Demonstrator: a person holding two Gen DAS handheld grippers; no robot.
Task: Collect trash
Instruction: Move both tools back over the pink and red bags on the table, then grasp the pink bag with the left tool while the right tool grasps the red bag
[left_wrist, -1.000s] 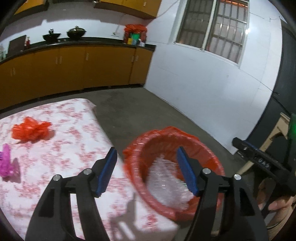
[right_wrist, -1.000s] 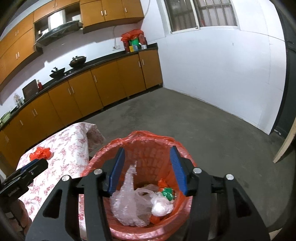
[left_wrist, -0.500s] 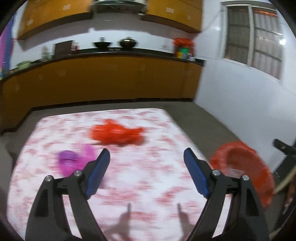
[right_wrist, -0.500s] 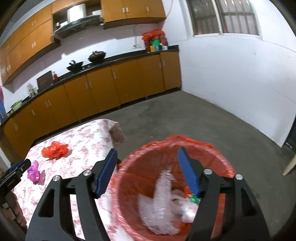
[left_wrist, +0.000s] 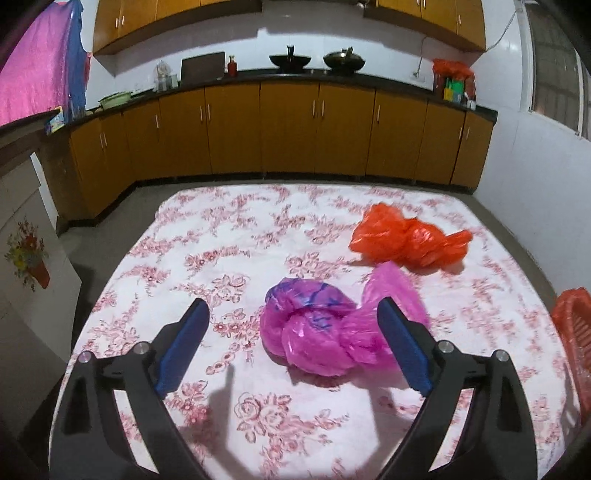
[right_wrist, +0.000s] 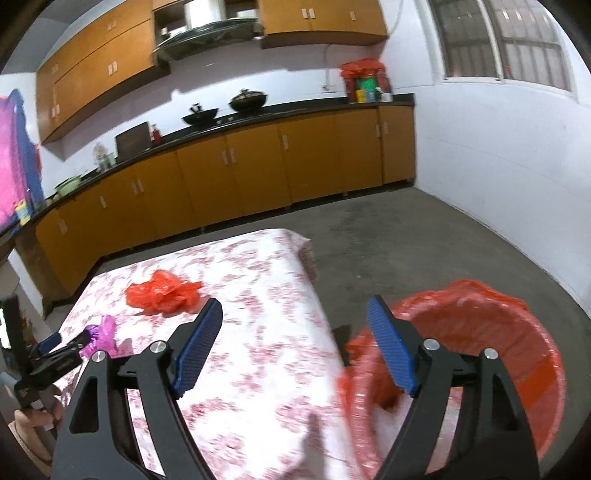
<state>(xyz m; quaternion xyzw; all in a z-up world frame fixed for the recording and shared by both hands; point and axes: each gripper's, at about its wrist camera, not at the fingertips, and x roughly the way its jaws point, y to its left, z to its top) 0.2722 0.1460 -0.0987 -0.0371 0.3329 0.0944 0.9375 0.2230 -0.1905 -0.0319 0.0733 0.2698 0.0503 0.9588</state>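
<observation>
A crumpled pink plastic bag (left_wrist: 317, 332) lies on the flowered tablecloth (left_wrist: 229, 258), just beyond my left gripper (left_wrist: 291, 321). Its jaws are opening and stand wide, one on each side of the bag without pressing it. Behind it to the right lies a crumpled orange-red bag (left_wrist: 402, 240), also seen as the orange-red bag (right_wrist: 162, 291) in the right wrist view. My right gripper (right_wrist: 293, 314) hangs over the table's right edge with its jaws opening and nothing between them. The red-lined bin (right_wrist: 480, 365) stands on the floor beside the table, and its rim (left_wrist: 572, 332) shows at the right of the left wrist view.
Orange cabinets (left_wrist: 288, 133) with a black counter run along the far wall, woks and bottles on top. A white panel with a flower print (left_wrist: 26, 254) stands left of the table. Grey floor (right_wrist: 424, 243) lies open between table, bin and white wall.
My left gripper swung left from above the bin to over the table and now frames the pink bag. My right gripper drew left off the bin. Both sets of jaws stand wider.
</observation>
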